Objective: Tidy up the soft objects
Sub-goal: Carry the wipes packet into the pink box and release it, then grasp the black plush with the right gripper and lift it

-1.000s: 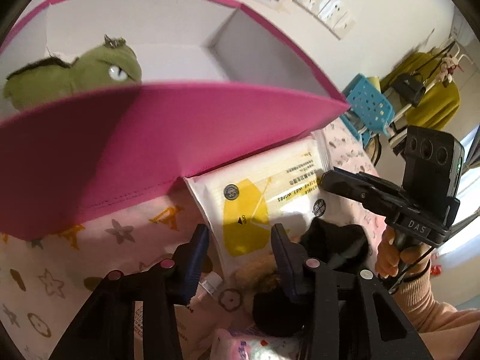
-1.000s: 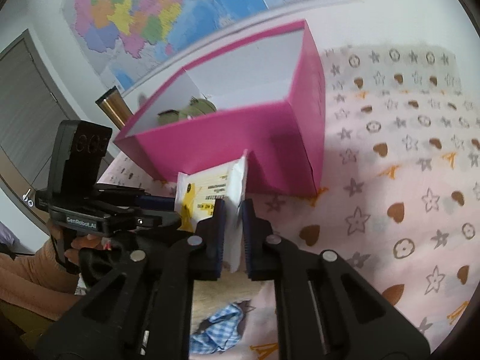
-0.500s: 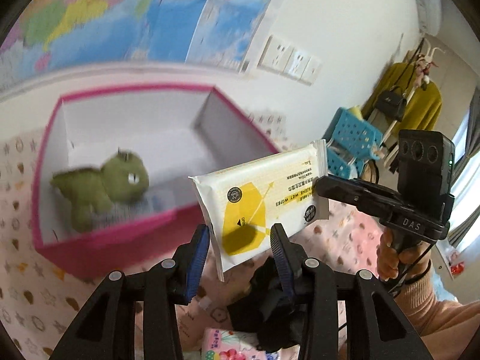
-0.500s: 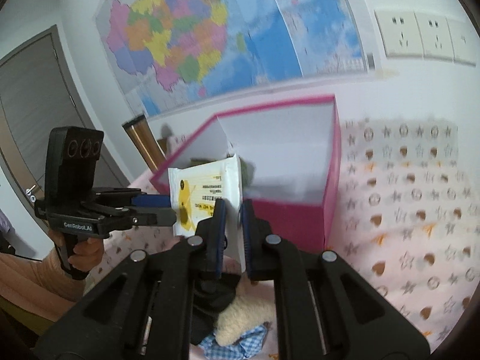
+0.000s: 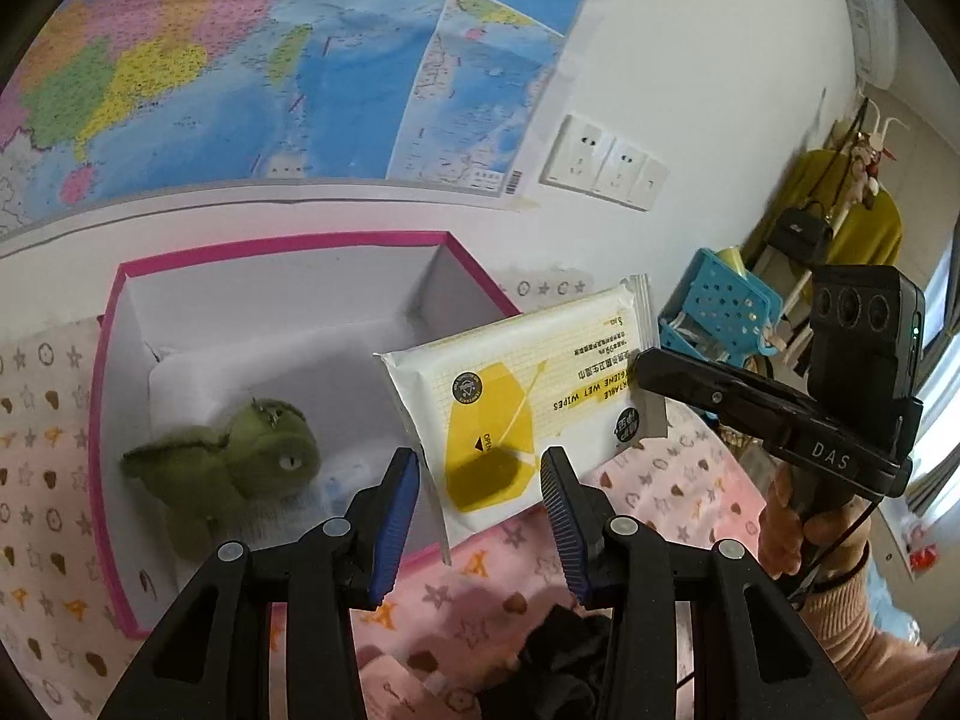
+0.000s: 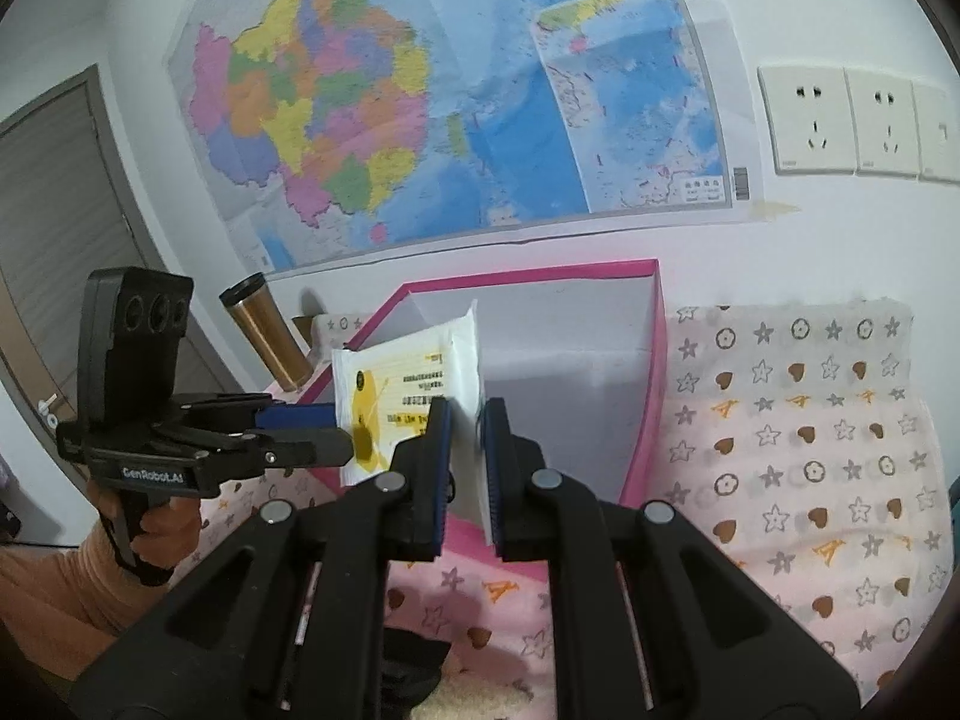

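My right gripper [image 6: 465, 420] is shut on the end of a white and yellow wet wipes pack [image 5: 522, 390] and holds it in the air over the near right part of the pink box [image 5: 108, 420]. The pack also shows in the right wrist view [image 6: 402, 396]. A green plush dinosaur [image 5: 234, 462] lies inside the box at its left. My left gripper [image 5: 480, 480] is open and empty, just below and in front of the pack. The right gripper's body [image 5: 780, 414] shows in the left wrist view.
The box stands on a pink cloth with stars and hearts [image 6: 810, 420] against a wall with a map [image 6: 450, 108]. A copper tumbler [image 6: 264, 330] stands left of the box. Black and beige soft things [image 5: 558, 666] lie near me. A blue basket [image 5: 726, 306] is at the right.
Both grippers have risen and the pack has gone up from the cloth beside the box to above its near right part. The left gripper stays open.
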Motion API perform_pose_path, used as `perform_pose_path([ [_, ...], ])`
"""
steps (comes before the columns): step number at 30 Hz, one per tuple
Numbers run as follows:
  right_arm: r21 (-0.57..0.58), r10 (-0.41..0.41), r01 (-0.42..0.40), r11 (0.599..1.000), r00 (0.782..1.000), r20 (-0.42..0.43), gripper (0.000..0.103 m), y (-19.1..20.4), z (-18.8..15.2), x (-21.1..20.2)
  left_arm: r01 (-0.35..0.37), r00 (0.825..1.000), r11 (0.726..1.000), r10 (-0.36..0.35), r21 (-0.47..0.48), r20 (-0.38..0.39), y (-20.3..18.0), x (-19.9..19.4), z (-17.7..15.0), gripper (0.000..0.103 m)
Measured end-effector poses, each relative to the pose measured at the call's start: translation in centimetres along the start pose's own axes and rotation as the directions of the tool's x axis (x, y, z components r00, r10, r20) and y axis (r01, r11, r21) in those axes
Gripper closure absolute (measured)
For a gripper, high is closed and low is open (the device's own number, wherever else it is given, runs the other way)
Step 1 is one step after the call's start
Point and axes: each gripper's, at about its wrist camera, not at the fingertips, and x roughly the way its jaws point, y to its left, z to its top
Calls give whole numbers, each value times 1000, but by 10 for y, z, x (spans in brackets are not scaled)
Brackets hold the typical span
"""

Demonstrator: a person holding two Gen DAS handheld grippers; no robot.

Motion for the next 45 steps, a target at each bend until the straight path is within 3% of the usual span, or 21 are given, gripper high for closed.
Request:
perform_pose_path([
  [9,77,-8,13,997,997,-72,90,-24,-1,31,-52,998,998,51,-21,-44,14,26,15,61],
  [18,91,-50,65,994,987,-155,88,-36,-9,51,-64,991,996,55,-67,-121,32,56,10,61],
  [23,89,-97,116,989,977,-192,79,-39,-11,60,-71,986,995,58,-76,-158,36,69,9,61],
  [28,82,-158,173,981,974,-164,74,-37,-9,54,-83,980,992,63,-98,-187,43,80,11,61],
  [34,45,-132,138,989,984,-118,73,-21,-12,33,-92,985,991,76,-99,-155,46,72,6,58],
  [38,22,-95,97,995,992,-88,61,-6,-19,15,-85,992,994,78,-73,-97,39,51,-2,56],
  [45,-12,-28,27,1000,996,-90,57,17,-42,-10,-56,998,998,56,-24,8,22,6,-20,51],
])
